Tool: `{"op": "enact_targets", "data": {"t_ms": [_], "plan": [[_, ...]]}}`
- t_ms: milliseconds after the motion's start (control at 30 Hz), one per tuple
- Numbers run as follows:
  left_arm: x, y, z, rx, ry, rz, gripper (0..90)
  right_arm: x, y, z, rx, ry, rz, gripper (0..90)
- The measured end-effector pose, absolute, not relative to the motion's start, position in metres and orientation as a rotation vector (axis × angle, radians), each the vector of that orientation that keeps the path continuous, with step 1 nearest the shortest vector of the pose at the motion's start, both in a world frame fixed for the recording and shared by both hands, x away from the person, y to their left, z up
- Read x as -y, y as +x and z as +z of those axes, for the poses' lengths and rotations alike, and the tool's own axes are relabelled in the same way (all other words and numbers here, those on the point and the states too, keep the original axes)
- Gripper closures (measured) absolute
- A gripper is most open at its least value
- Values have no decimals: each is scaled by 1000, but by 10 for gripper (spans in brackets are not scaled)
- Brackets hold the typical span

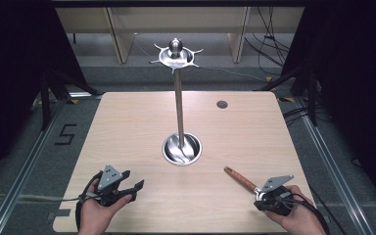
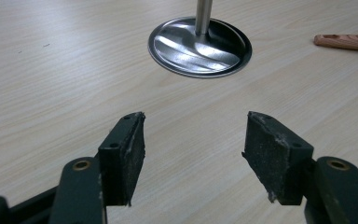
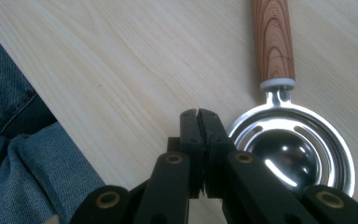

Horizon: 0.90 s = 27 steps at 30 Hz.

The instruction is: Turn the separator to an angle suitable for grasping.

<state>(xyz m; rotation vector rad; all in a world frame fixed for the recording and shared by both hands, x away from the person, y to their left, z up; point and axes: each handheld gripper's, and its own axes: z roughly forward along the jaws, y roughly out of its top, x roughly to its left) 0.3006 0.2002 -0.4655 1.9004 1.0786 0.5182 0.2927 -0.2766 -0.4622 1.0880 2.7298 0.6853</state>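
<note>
On pale woodgrain table (image 1: 127, 127), slotted steel strainer (image 3: 291, 149) (wooden-handled).

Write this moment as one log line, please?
left tongs: open, empty | right tongs: shut, beside strainer spoon | stand: hooks bare | spoon flat on table

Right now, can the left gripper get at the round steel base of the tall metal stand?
Probably yes: the left gripper has its jaws open, with bare wooden table between it and the round steel base.

Only 1 readable mark: black "5" (image 1: 66, 134) on grey floor (image 1: 34, 147), left of table (image 1: 127, 117). No other text/labels legible.
</note>
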Motion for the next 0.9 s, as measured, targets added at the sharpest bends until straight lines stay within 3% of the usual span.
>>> {"op": "enact_targets", "data": {"t_ms": [333, 900], "plan": [[-199, 301, -465, -1065, 1896, 502, 370, 268, 302, -460, -2732, 1114, 678, 900], [-198, 302, -466, -1050, 1917, 497, 365, 231, 356, -462, -2744, 1075, 574, 900]]}}
